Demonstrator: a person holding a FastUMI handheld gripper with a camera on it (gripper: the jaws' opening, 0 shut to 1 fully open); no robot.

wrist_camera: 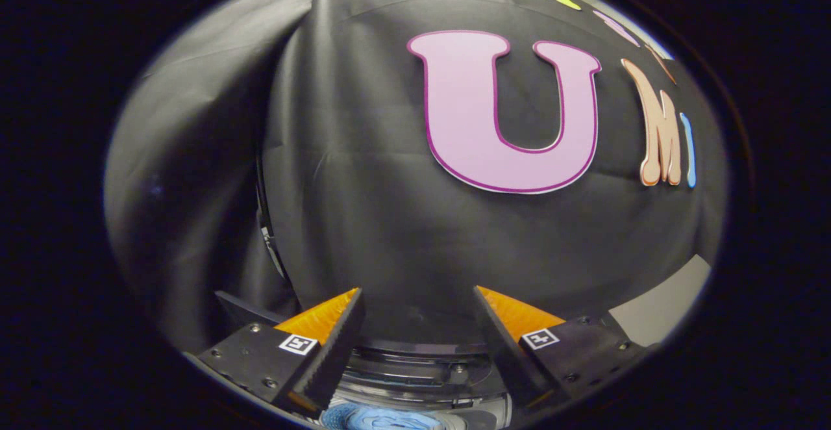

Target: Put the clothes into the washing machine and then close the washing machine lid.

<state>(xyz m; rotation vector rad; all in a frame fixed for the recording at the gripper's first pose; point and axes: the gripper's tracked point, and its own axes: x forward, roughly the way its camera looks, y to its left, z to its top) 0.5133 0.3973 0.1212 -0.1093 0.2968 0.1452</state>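
Blue clothes [389, 419] lie at six o'clock, below and between my fingers, inside the washing machine's drum rim [415, 365]. My gripper [419, 303] stands wide, empty, aimed at the booth wall above.

- Carrier: washer [415, 368], seen from above, low between the jaws. Only part of its round top shows: stacked grey rings with a small fitting on the right.
- Inside the rings: blue clothes [389, 419], bunched, lying in the tub below the rim. Mostly cut off, so I cannot tell how many pieces.
- Gripper [416, 290]: jaws spread wide, one on each side of the washer's opening, nothing between them, touching nothing.
- Pale flat patch [662, 306] beyond the right jaw, under the hem of the black cloth. Floor or wall, cannot tell; bare.
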